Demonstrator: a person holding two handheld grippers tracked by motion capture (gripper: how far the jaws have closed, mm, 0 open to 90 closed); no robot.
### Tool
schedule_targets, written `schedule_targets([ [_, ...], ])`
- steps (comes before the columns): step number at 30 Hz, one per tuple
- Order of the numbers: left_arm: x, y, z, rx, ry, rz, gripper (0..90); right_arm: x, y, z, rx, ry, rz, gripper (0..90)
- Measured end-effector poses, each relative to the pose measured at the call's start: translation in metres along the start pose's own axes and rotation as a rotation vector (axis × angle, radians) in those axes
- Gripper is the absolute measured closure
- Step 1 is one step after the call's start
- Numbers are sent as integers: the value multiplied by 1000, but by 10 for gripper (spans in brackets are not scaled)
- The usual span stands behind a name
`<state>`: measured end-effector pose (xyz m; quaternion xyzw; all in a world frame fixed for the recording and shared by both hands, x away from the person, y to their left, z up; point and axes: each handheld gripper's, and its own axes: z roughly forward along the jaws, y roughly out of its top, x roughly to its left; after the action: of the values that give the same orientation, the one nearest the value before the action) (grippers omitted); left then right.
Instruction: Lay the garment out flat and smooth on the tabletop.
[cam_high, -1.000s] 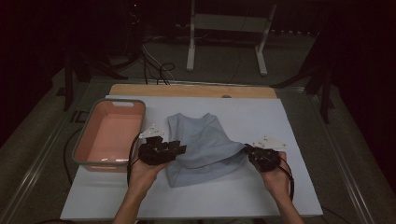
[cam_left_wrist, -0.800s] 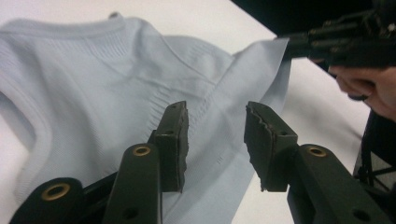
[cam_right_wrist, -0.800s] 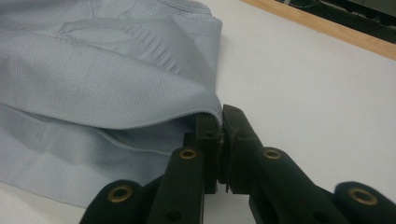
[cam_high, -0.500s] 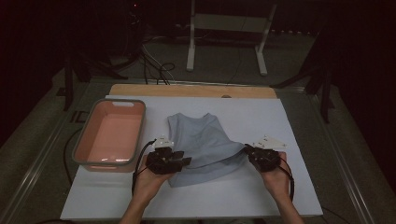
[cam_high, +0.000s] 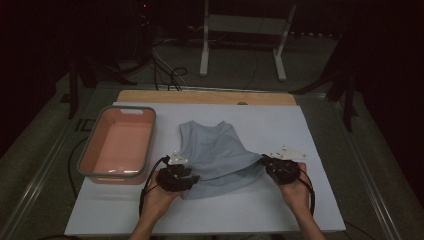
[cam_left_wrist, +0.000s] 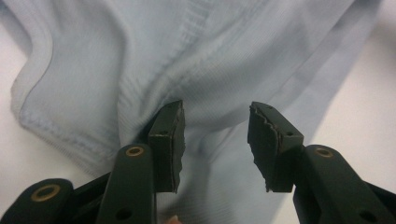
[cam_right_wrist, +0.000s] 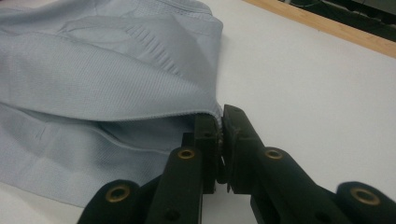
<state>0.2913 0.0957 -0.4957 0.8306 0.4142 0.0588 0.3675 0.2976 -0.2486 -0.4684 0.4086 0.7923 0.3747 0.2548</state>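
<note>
Near the middle of the white bench top (cam_high: 320, 125), a pale blue sleeveless garment (cam_high: 215, 155) lies partly folded, its neck end toward the far edge and its lower hem toward the near edge. At the garment's near left corner sits the left gripper (cam_high: 192, 178), held in a hand that enters from the bottom edge of the high view. Its jaws stand well apart over the cloth, gripping nothing; in the left gripper view (cam_left_wrist: 215, 140) a ribbed seam and a rumpled hem lie between and beyond them. At the garment's right corner the right gripper (cam_high: 266, 162) has its jaws pinched together on the fabric edge, seen up close in the right gripper view (cam_right_wrist: 219, 125). A salmon-coloured tub (cam_high: 85, 160) with a grey rim stands by the bench's left edge, apart from the garment. The surroundings beyond the bench are too dark to make out.
</note>
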Motion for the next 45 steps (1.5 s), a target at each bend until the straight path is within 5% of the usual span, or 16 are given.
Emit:
schedule_targets([
  [9,-3,-6,15,87,91,54,602,1,0,0,0,6,-8,838],
  [15,-4,-5,13,114,147,81,806,0,-1,0,2,5,-8,836],
  [25,-7,-15,-20,22,49,80,877,-2,-1,-1,3,2,-3,836],
  [35,-11,-31,-51,-63,10,37,882,-2,-5,-6,17,22,-28,813],
  [38,-11,-34,-54,-62,8,31,883,-6,-7,-9,22,106,-20,702],
  [42,-9,-38,-54,-53,10,21,882,-11,-8,-17,10,164,-36,541],
  [45,-9,-39,-54,-49,11,19,882,-13,-7,-21,-9,196,-15,502],
])
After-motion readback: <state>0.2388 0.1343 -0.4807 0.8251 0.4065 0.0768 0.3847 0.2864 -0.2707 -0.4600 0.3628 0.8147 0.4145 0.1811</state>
